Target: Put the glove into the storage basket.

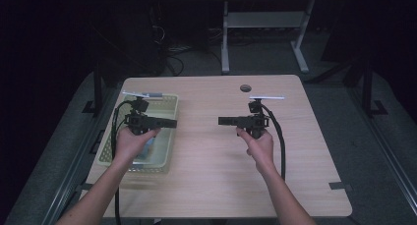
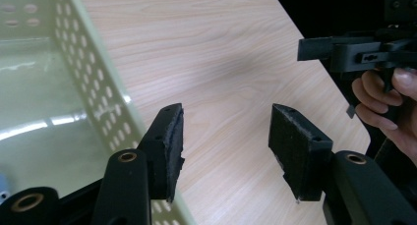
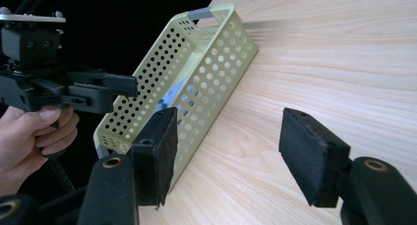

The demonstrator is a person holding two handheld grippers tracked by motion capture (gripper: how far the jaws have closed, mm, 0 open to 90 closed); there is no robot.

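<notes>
A wooden table (image 1: 211, 181) fills the middle of the high view. Its left edge is taken up by a pale green perforated basket (image 1: 167, 136), whose upright walls block any low sideways pass there. The left gripper (image 1: 169, 123) hangs over the basket's right rim; the right gripper (image 1: 223, 121) hangs right of centre, tips facing. Between them lies a bare strip of tabletop. The lower and right parts of the table lie bare too.
</notes>
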